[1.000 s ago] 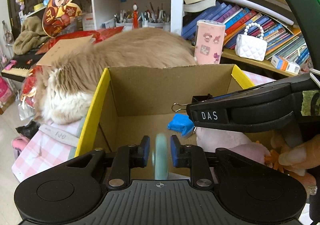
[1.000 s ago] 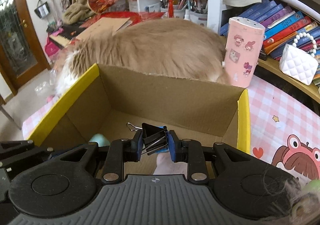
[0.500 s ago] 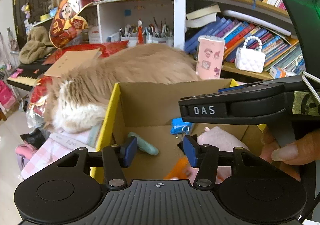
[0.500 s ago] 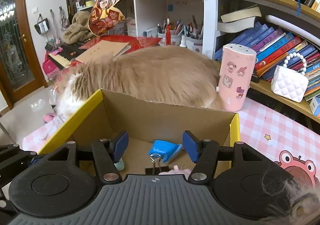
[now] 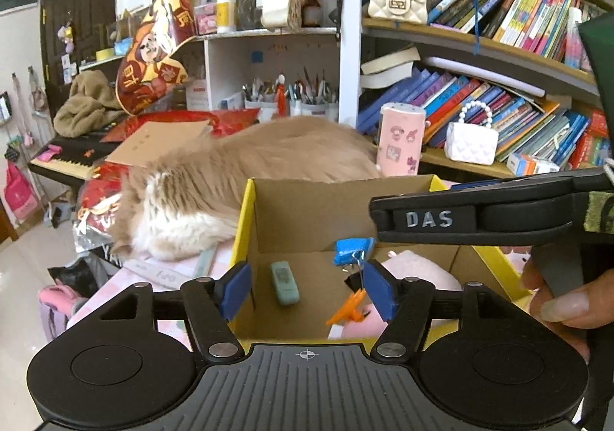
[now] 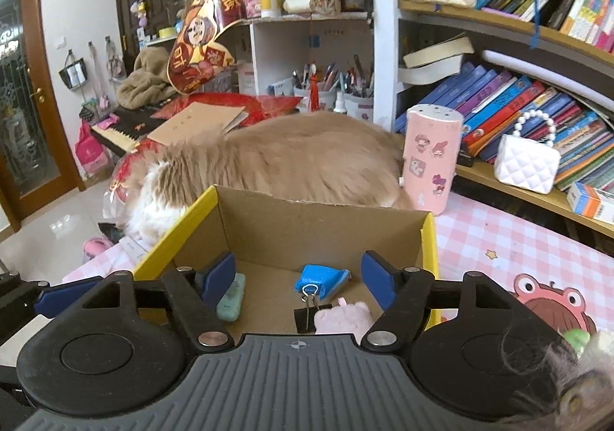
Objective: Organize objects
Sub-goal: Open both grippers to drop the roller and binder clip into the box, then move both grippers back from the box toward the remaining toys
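Observation:
An open cardboard box (image 5: 307,212) with yellow edges (image 6: 318,223) stands on the pink checked table. Inside lie a pale green eraser-like bar (image 5: 284,282) (image 6: 231,301), a blue object (image 5: 352,250) (image 6: 321,277), a black binder clip (image 6: 309,312), an orange clip (image 5: 347,308) and a pink plush (image 5: 418,269) (image 6: 342,317). My left gripper (image 5: 307,291) is open and empty above the box's near edge. My right gripper (image 6: 299,277) is open and empty above the box; its body shows in the left wrist view (image 5: 491,214).
A fluffy tan cat (image 5: 238,170) (image 6: 291,158) lies just behind the box. A pink canister (image 6: 431,158) stands at the box's back right. Bookshelves with white handbags (image 6: 525,162) fill the right. A keyboard (image 5: 65,158) and clutter lie at the left.
Both grippers opened and pulled back up from the box. The left let go of the green bar and the right let go of the black binder clip; both now lie inside the box.

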Action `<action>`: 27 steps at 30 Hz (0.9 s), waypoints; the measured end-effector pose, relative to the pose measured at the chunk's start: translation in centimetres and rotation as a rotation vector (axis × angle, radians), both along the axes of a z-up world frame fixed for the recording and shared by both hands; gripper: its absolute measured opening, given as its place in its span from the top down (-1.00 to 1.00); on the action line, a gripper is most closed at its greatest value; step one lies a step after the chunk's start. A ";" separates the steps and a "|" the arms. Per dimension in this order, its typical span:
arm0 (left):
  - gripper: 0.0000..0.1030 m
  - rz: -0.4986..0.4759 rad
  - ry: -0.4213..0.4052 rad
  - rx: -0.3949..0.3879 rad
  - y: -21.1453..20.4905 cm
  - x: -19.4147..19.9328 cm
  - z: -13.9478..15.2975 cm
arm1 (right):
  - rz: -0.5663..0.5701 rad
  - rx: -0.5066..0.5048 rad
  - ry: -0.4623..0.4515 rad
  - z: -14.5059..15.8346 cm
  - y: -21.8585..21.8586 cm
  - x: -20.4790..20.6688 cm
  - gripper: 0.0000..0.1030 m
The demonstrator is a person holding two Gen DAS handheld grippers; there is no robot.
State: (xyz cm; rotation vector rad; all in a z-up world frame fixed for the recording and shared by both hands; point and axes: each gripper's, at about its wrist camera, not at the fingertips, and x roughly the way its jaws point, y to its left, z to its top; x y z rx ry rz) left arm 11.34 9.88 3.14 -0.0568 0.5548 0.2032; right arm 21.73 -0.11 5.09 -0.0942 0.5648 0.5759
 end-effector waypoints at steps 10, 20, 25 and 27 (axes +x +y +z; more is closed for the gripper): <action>-0.29 0.017 -0.006 -0.012 0.9 -4.9 0.2 | -0.043 0.016 -0.011 0.7 -1.4 -5.6 -0.41; -0.43 0.028 0.031 -0.016 1.6 -9.9 -0.8 | -0.079 -0.015 0.042 -1.1 -2.3 -11.4 -0.41; -0.49 0.029 0.065 -0.026 1.8 -11.8 -1.5 | -0.109 -0.031 0.069 -2.5 -2.9 -14.4 -0.41; -0.52 0.031 0.076 -0.036 1.8 -12.6 -1.7 | -0.129 -0.031 0.078 -3.1 -3.2 -15.5 -0.41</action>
